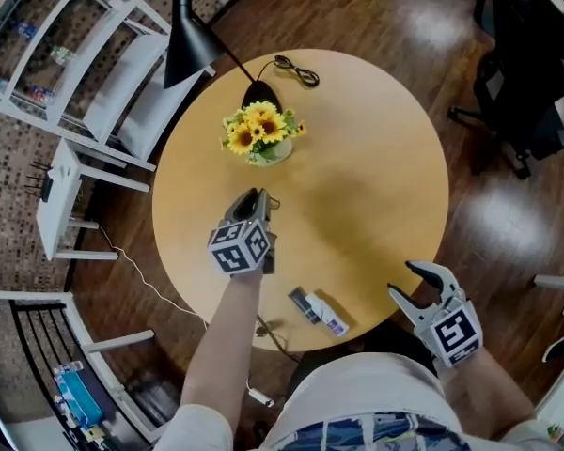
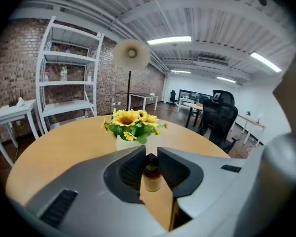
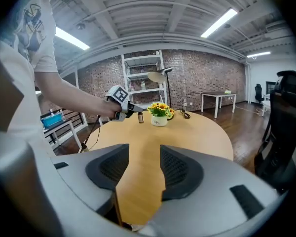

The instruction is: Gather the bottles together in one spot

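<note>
The left tool [image 2: 150, 153] is closed on a small brown bottle [image 2: 152, 177], held upright at the centre of the head view, just below the sunflower vase [image 1: 261, 139]. The right tool [image 3: 144, 158] stands wide and empty at lower right. A second bottle [image 1: 318, 311] lies flat near the bench [image 1: 376, 158] lower edge.

Flower vase [image 1: 263, 141] on table [image 1: 376, 186], lamp [image 1: 193, 36] behind it, bottle [image 1: 318, 312] at near edge

No lettering anywhere is clear enough to read.
</note>
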{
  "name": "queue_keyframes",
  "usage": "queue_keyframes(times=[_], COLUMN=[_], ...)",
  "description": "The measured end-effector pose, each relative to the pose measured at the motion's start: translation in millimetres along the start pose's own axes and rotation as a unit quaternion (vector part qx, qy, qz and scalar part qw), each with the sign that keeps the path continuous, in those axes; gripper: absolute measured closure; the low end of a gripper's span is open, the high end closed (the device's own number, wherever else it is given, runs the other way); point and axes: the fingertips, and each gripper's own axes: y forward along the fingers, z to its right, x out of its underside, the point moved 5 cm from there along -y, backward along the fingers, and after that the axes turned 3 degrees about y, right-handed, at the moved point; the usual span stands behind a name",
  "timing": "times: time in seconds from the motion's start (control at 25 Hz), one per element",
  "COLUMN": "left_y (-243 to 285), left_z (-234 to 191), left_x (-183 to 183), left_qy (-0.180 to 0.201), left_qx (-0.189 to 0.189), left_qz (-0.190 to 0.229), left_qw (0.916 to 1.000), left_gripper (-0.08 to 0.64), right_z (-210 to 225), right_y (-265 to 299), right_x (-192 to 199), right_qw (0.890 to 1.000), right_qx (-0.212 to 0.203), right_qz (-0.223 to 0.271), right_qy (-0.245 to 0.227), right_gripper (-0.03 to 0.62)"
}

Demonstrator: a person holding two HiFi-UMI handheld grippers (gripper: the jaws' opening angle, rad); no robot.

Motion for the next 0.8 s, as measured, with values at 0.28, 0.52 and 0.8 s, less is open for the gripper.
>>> queue_keyframes(times=[0.28, 0.52, 0.8], left_y=[68, 107, 113], left_z=[-44, -64, -62], left_x=[26, 37, 40], left_qy=[-0.022, 0.001, 0.009], left_qx=[-0.07, -0.101, -0.103], left_qz=[0.006, 0.022, 0.031], left_qw=[0.9973, 0.9946, 0.9941], left_gripper=[0.483, 0.485, 0.483], right_z=[31, 49, 57], right_y=[-15, -25, -13], right_x=[22, 35, 37], right_qw=[0.999, 0.996, 0.996], right_qx=[0.019, 0.044, 0.04], right_qz=[-0.029, -0.05, -0.057], right_qy=[0.029, 0.054, 0.059], right_gripper=[0.37, 0.37, 0.37])
